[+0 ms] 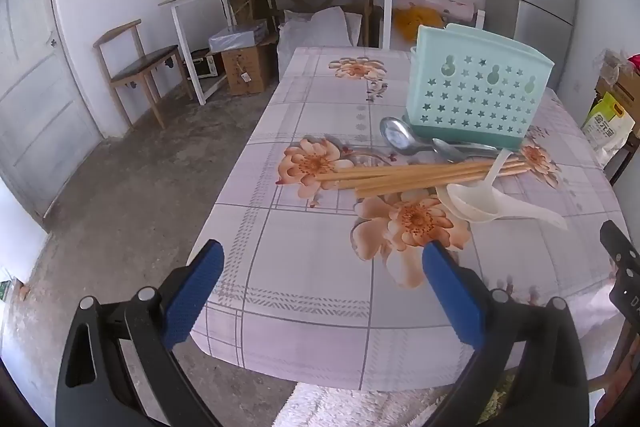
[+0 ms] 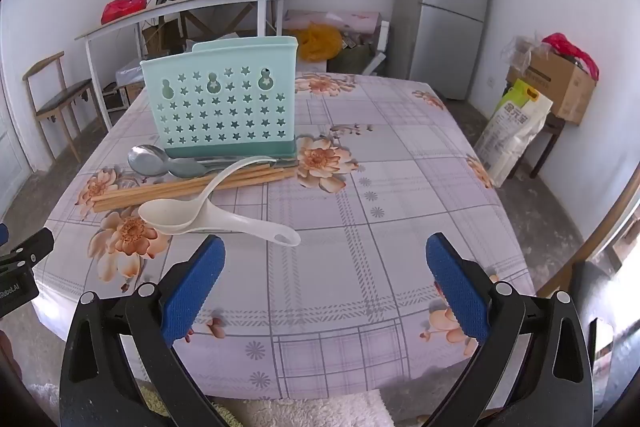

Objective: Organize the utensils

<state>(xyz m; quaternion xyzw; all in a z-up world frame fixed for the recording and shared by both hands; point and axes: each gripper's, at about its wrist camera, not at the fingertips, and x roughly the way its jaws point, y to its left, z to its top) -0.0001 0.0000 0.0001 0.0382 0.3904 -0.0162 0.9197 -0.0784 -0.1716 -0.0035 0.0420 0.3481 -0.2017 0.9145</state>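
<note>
**A:** Nearest the cameras, what do I have in hand?

**B:** Nothing. My left tool (image 1: 322, 293) and my right tool (image 2: 325, 289) both hang over the near edge of the surface (image 2: 400, 187), tilted down toward it. Each has its blue pads spread wide, with only tablecloth showing between them — no contact with any utensil.

**A:** And the first thing beyond the pads?

**B:** The two white plastic ladles (image 2: 192, 217), one crossed over the other, bowls to the left in the right view. I judge them the easiest first pick, since they lie on top and closest to me.

**A:** Behind those?

**B:** The bundle of wooden chopsticks (image 2: 180, 189), lying flat and roughly parallel, with one ladle handle resting across them. Just past them lie the metal spoons (image 2: 160, 161), bowls to the left, handles running along the foot of the holder.

**A:** So the holder is farthest?

**B:** Yes — the pale green utensil holder (image 2: 220, 103) stands upright behind the pile, perforated with stars, its top open. All the utensils lie loose in front of it, which I read as the task not yet begun.
</note>
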